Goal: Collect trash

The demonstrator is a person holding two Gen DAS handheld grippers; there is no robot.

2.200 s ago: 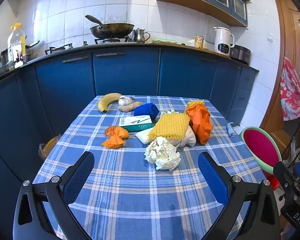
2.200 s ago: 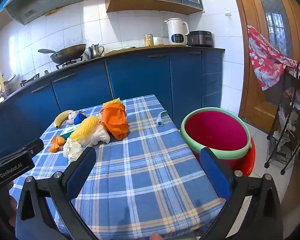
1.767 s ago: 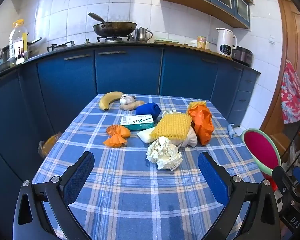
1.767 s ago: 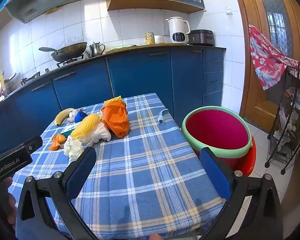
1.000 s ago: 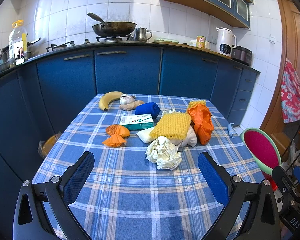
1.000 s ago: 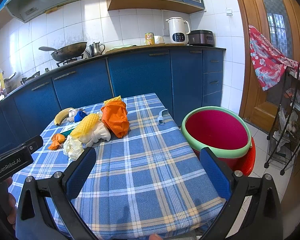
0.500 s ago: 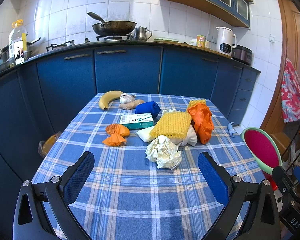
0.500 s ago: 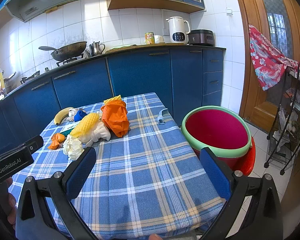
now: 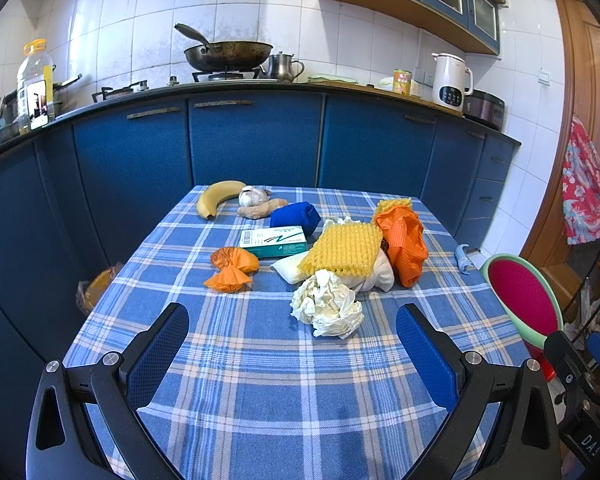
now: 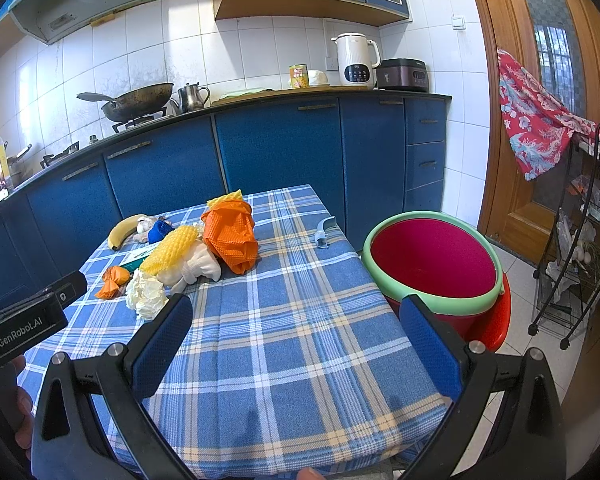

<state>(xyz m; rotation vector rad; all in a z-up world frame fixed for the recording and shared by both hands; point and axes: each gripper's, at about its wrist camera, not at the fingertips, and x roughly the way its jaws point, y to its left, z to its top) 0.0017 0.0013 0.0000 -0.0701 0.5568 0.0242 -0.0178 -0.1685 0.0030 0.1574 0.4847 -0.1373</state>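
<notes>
step: pre-grasp, nothing collected | left gripper (image 9: pixel 292 344) spread, empty, short of crumpled paper (image 9: pixel 327 304) | right gripper (image 10: pixel 296 340) spread, empty | red bin (image 10: pixel 432 256) right of paper, off table (image 10: pixel 284 360) | next: likely close on paper

Ahead of the fingers lie one banana (image 9: pixel 218 200), one garlic bulb (image 9: pixel 252 196), one ginger root (image 9: pixel 262 209), one blue wad (image 9: pixel 296 216), one box (image 9: pixel 273 242), two orange wrappers (image 9: pixel 231 267), one yellow net (image 9: pixel 342 249), one tissue ball (image 9: pixel 327 305), and one basin (image 10: pixel 433 261) right of them.
</notes>
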